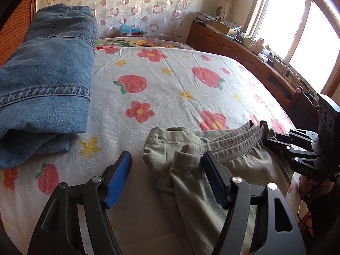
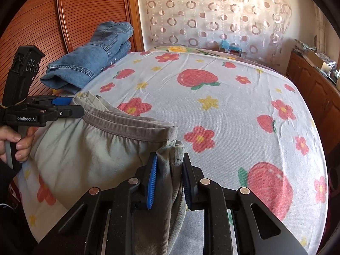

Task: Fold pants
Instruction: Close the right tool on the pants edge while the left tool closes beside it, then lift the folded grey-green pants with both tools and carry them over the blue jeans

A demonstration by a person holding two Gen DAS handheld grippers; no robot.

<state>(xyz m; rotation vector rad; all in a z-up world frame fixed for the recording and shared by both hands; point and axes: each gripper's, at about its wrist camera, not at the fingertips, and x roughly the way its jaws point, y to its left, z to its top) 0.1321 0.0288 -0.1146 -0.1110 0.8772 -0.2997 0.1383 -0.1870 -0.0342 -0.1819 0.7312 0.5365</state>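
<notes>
Matt grey-green cloth pants [image 2: 85, 153], faded blue denim jeans [image 1: 46, 68], ribbed woven bedsheet [image 1: 170, 89], glossy slatted wood headboard [image 2: 85, 10]

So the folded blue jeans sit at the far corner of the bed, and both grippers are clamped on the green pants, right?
Not quite: only the right gripper is clamped on the green pants. The left wrist view shows the left gripper open around them. The jeans are as you say.

The grey-green pants [image 2: 89, 148] run out of both views at the bottom edge, so the legs below the waistband cannot be seen. In the left wrist view the right tongs [image 1: 274, 141] hide the waistband's far corner, and whether their pads grip it cannot be told there. The folded jeans [image 1: 44, 80], left of the pants, are cut by the left edge. Beyond the pants, small items on the wooden cabinet [image 1: 244, 48] are too small to identify.
</notes>
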